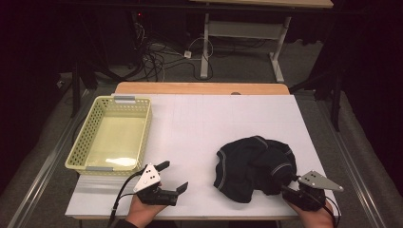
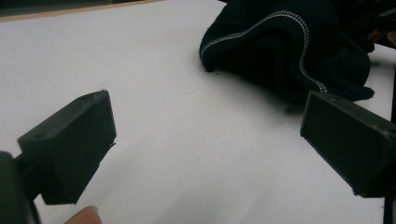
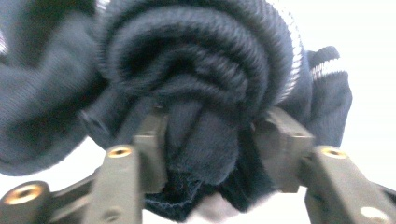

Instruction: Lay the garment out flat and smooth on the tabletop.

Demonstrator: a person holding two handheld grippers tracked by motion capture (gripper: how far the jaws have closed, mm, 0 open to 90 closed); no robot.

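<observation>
While the left gripper (image 1: 173, 176) is sitting at about 7 o'clock on the white table (image 1: 199, 128), its jaws are standing wide apart with nothing between them, pointing toward 2 o'clock. Left hand (image 1: 142, 209) is coming in from the bottom edge, cable (image 1: 121, 192) trailing off the near side. In the left gripper view both jaws are hovering over bare tabletop (image 2: 187, 140), and the dark garment (image 2: 289, 46) is lying ahead at roughly 1 o'clock, apart from the jaws.

Right gripper (image 1: 284, 184) is sitting at about 5 o'clock, held by the right hand (image 1: 311, 213), grey triangular plate (image 1: 319, 180) on top. Its tips are reaching into the near-right edge of the garment (image 1: 254, 166). In the right gripper view the jaws are closing on a bunched fold of dark knit fabric (image 3: 196, 93), cloth pressed between both pads; white stitched trim (image 3: 292, 42) is running along a rolled hem above.

Garment is lying crumpled, right of table centre, around 4 to 5 o'clock, resting on the surface. Exact type is hard to tell; ribbed knit with pale stitch lines.

Pale yellow perforated basket (image 1: 142, 128) is sitting at 9 o'clock on the table's left edge, well apart from the garment, near the left gripper. Wooden tabletop edge (image 1: 199, 88) is showing at 12 o'clock.
</observation>
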